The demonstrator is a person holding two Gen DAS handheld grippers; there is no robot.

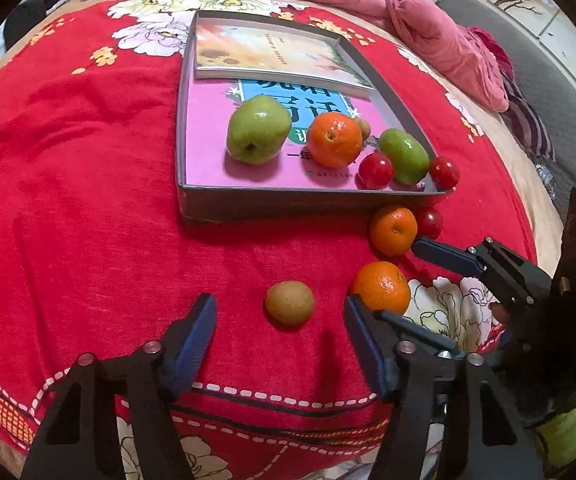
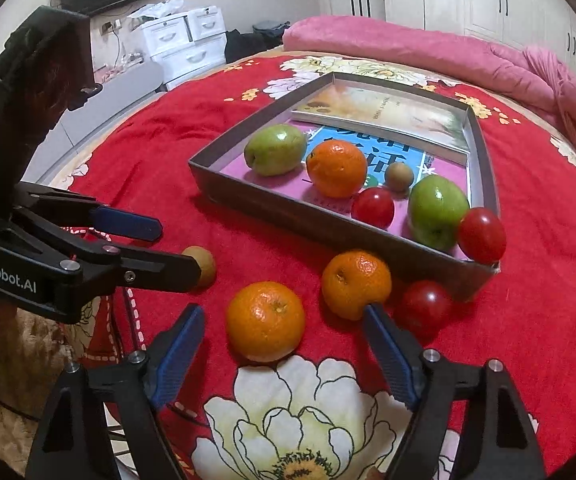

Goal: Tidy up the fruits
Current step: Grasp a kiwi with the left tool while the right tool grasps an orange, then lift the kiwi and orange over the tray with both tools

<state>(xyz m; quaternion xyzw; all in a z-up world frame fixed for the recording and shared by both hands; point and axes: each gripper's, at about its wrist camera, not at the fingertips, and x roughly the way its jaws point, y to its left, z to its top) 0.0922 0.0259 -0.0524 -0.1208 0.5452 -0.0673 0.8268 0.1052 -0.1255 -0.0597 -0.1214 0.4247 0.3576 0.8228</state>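
the left gripper (image 1: 279, 312) gapes around a kiwi (image 1: 289, 303); the right gripper (image 2: 283, 332) gapes around a mandarin (image 2: 265, 321), neither touching.

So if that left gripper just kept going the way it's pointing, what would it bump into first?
Most likely the small brown fruit, which lies on the red cloth between the open fingers of the left gripper, just ahead. Depth is hard to judge, so the cloth might come first.
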